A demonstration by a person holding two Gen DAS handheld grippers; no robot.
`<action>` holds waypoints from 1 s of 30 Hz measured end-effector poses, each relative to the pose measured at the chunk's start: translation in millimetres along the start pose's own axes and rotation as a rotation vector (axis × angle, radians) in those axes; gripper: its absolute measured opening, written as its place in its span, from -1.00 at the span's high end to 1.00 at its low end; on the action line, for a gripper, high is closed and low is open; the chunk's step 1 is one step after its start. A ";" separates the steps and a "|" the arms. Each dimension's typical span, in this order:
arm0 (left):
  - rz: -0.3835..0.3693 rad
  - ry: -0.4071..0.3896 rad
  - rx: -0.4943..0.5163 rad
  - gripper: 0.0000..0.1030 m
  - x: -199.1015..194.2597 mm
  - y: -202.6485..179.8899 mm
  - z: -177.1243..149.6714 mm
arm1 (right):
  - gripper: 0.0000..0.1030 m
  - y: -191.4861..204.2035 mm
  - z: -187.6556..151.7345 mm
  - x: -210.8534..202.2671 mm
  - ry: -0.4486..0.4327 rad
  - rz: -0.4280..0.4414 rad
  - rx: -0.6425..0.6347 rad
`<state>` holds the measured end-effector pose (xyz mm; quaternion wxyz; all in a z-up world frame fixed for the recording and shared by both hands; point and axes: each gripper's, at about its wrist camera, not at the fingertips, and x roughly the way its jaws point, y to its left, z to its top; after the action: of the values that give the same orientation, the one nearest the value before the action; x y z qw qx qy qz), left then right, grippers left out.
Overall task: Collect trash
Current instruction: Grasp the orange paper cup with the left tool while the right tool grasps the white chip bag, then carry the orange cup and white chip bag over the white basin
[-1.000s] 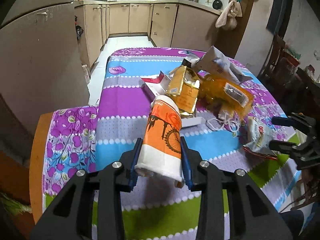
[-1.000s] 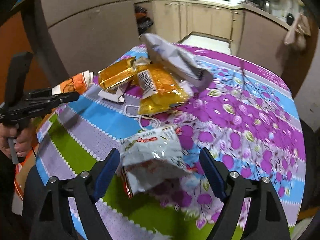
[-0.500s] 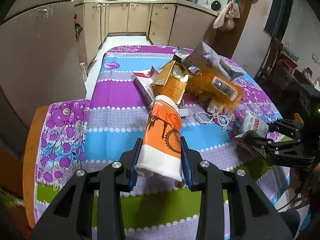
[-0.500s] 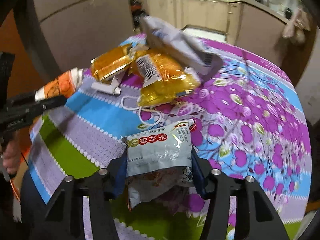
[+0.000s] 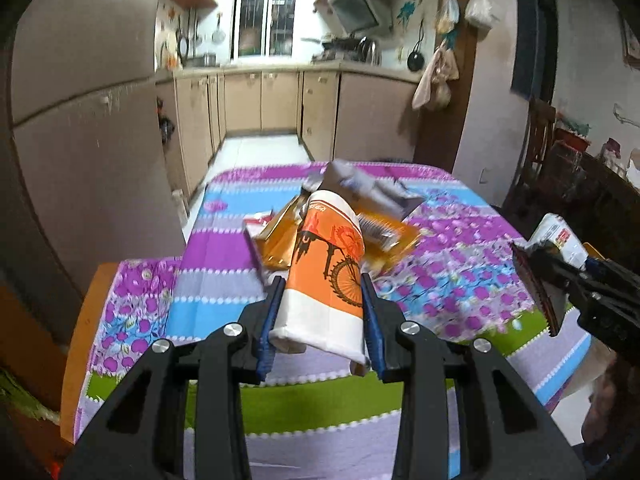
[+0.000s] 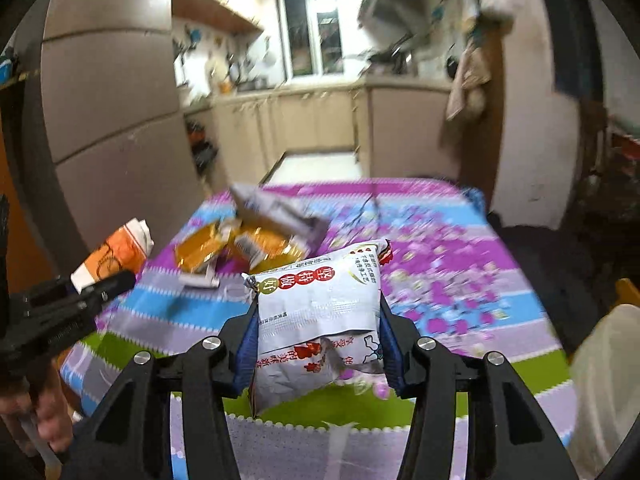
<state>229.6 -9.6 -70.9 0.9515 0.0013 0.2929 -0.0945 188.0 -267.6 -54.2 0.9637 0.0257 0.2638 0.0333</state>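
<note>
My left gripper [image 5: 322,316] is shut on an orange and white paper cup [image 5: 326,276] with a bicycle print, held above the near edge of the table [image 5: 224,248]. My right gripper [image 6: 318,328] is shut on a white snack packet [image 6: 316,312] with red print, lifted off the tablecloth. The packet also shows at the right of the left wrist view [image 5: 556,236], and the cup at the left of the right wrist view [image 6: 116,254]. Orange wrappers [image 6: 240,246] and a grey bag [image 6: 276,210] lie in a heap at mid-table.
The table carries a striped and flowered cloth [image 6: 440,272]. A small white box [image 6: 198,280] lies by the heap. A tall brown cabinet [image 5: 80,140] stands to the left. Kitchen cupboards [image 5: 280,100] are at the back, and dark furniture [image 5: 580,184] is at the right.
My right gripper shut on the snack packet and lifted it off the table. Both grippers rose and pulled back, so the views now look more level. The cup stays held.
</note>
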 end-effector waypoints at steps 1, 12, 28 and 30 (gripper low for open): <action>0.010 -0.016 0.005 0.32 -4.8 -5.9 0.3 | -0.01 -2.2 1.3 -7.6 -0.018 -0.013 0.004; 0.045 -0.069 -0.017 0.31 -31.8 -29.4 8.4 | -0.02 -13.9 4.1 -48.1 -0.072 -0.032 0.030; 0.053 -0.075 -0.006 0.31 -36.6 -49.3 11.0 | -0.02 -26.3 6.8 -58.7 -0.078 -0.018 0.032; 0.051 -0.076 -0.004 0.31 -36.6 -49.6 11.2 | -0.02 -27.0 7.4 -59.4 -0.084 -0.017 0.035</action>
<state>197.2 -52.5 -38.7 0.9641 0.0034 0.2564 -0.0695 142.1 -299.3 -19.5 0.9735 0.0416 0.2238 0.0197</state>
